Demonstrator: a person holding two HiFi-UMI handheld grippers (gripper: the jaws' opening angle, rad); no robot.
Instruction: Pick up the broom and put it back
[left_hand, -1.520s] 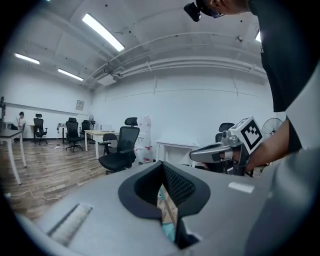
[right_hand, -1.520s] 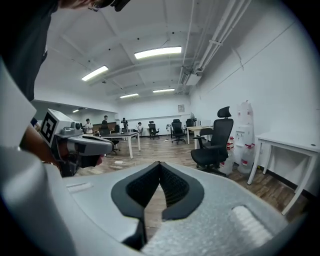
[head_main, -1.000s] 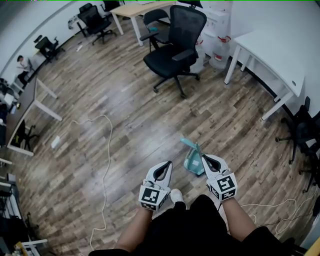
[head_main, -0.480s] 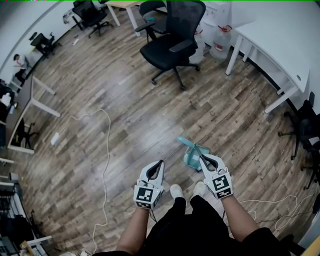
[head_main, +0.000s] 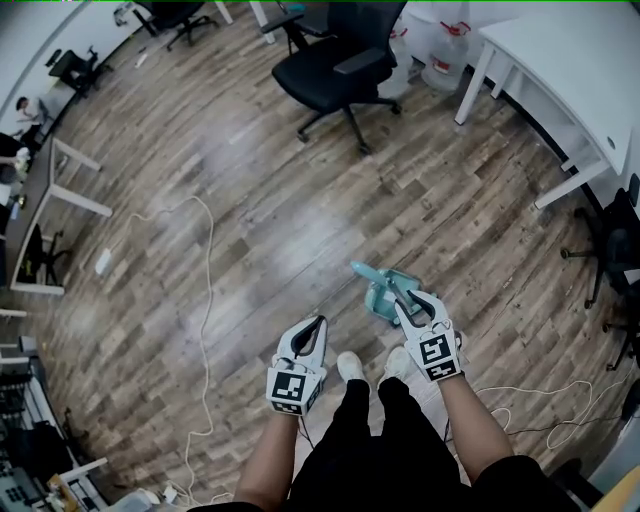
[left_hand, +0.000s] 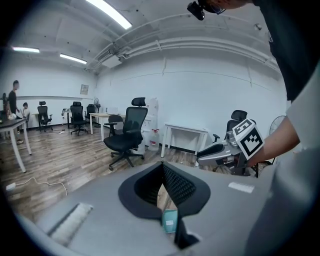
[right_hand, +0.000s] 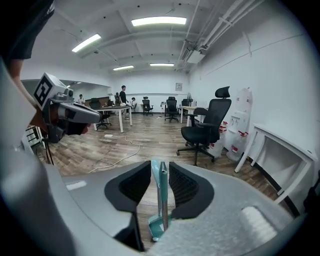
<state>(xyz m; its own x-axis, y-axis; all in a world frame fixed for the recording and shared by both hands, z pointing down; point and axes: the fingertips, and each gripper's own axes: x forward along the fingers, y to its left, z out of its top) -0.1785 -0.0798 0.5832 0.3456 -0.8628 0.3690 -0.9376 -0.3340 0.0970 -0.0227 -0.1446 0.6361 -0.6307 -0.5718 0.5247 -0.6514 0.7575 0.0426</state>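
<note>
A teal broom (head_main: 383, 293) stands upright in its teal dustpan (right_hand: 159, 226) on the wood floor, just ahead of the person's feet. In the right gripper view, the broom's handle (right_hand: 161, 195) rises between the jaws of my right gripper (right_hand: 160, 167). These jaws are opening, and there is a gap between the pads and the handle. In the head view my right gripper (head_main: 415, 300) sits right behind the broom. My left gripper (head_main: 314, 328) hangs to the broom's left with nothing in it. In its own view, my left gripper's (left_hand: 162, 165) tips meet.
A black office chair (head_main: 335, 65) stands ahead, with a white desk (head_main: 560, 70) and water bottles (head_main: 447, 62) at the right. A white cable (head_main: 207, 300) runs along the floor on the left and another cable (head_main: 530, 400) lies at the right. The person's shoes (head_main: 350, 365) are between the grippers.
Both grippers have sunk toward the floor. The right gripper's jaws have spread away from the broom handle, and the broom stands on its own in the dustpan.
</note>
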